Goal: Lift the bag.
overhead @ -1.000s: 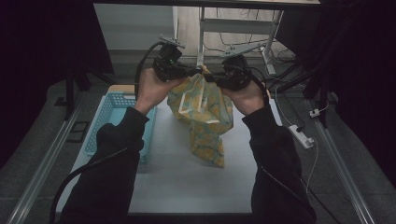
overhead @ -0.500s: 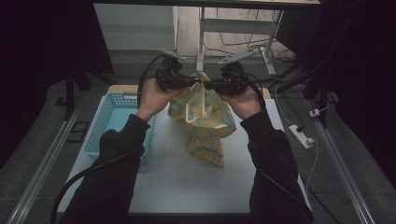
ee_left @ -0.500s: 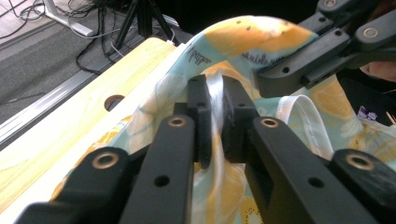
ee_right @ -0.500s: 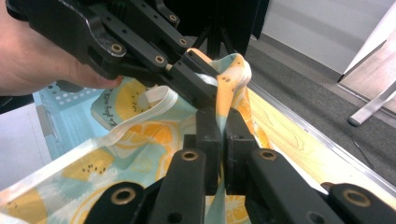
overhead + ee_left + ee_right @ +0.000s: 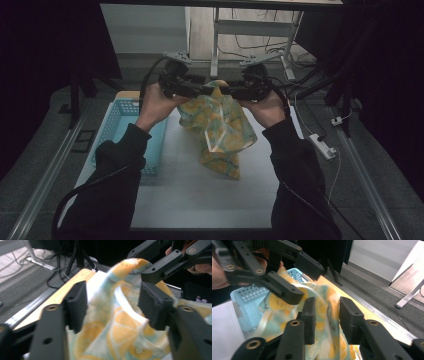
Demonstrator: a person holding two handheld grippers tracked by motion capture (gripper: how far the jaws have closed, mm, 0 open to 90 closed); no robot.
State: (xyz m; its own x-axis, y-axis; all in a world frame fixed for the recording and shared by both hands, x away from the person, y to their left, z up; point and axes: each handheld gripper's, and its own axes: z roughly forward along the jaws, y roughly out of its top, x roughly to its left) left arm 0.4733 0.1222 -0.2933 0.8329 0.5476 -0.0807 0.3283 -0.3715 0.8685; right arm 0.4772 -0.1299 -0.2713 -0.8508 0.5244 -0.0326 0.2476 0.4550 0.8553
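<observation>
Dim grey flooring surrounds a white-topped table (image 5: 200, 195) with a pale wooden far edge, and metal rails run along the floor on both sides of it. At the table's left side sits a light blue perforated plastic basket (image 5: 116, 127). Just right of it, the left gripper (image 5: 192, 90) is raised over the far middle of the table; its jaws have just been opening and now stand apart, with a fold of the yellow-and-teal orange-slice-patterned cloth bag (image 5: 220, 132) between the pads, which do not press on it. The bag hangs between both tools, its lower end trailing down toward the tabletop. The right gripper (image 5: 232, 91) faces the left one, and its jaws have also just been opening, parted a little around the cloth's top edge. Farther right, a white power strip (image 5: 322, 146) lies on the floor, while metal desk legs and loose cables stand beyond the table.
</observation>
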